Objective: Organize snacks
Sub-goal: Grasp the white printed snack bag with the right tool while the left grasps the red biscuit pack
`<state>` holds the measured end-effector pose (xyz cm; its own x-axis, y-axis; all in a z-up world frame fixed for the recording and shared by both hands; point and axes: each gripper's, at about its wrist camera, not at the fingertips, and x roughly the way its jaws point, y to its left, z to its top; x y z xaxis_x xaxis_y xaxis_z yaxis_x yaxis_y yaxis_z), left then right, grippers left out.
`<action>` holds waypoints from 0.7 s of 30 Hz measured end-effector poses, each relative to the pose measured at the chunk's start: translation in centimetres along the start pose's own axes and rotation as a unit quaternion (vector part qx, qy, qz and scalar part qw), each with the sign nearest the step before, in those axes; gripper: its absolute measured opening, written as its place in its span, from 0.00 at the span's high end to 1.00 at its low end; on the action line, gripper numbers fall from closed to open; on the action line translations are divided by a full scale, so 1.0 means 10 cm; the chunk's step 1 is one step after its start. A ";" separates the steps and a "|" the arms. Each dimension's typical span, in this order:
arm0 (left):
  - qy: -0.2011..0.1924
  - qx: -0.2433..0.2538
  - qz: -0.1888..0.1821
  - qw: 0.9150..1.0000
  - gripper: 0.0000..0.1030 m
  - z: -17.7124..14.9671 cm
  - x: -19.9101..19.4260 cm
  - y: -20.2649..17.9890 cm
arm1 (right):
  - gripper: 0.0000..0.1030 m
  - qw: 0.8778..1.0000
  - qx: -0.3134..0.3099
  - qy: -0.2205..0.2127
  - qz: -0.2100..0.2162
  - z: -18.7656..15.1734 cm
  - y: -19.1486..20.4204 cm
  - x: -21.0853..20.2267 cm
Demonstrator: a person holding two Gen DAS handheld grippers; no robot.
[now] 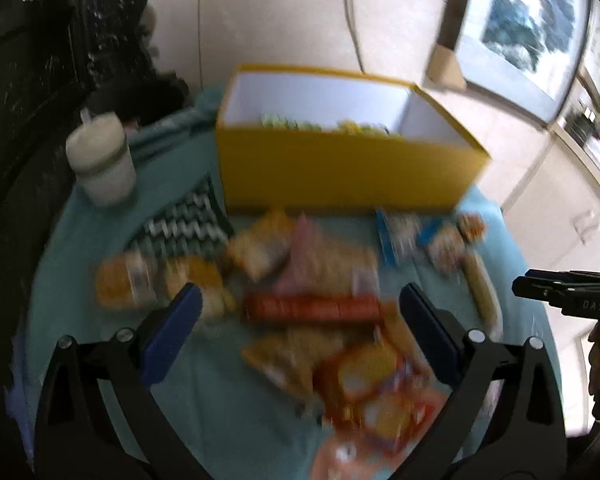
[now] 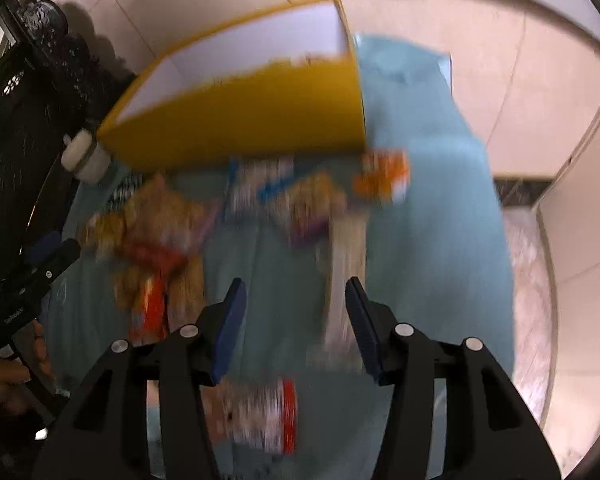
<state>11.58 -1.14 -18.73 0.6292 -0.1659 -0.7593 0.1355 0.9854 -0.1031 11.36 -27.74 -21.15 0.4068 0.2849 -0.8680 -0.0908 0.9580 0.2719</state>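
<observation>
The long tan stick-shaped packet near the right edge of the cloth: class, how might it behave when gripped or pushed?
The long tan packet looks rounded, so a sideways push may roll it. It seems slim and probably light. It lies near the edge of the teal cloth, so a roll could send it off.

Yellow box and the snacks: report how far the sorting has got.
Done: a few packets already lie inside the yellow box, showing just over its front wall. In hand: nothing; the left tool is wide open above the pile of snack packets and the right tool is open over the long pale packet, gripping neither. Left: most snacks remain scattered on the teal cloth.
</observation>
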 end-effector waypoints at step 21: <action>0.028 0.088 -0.059 0.994 0.02 -0.81 0.08 -0.63 | 0.56 0.980 -0.181 0.050 -0.067 -0.93 0.51 0.52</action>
<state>5.00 -7.20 -23.88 0.5589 -0.2721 -0.7833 0.3410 0.9365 -0.0820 4.58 -21.08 -28.09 0.3481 0.1396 -0.9270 -0.3668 0.9303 0.0024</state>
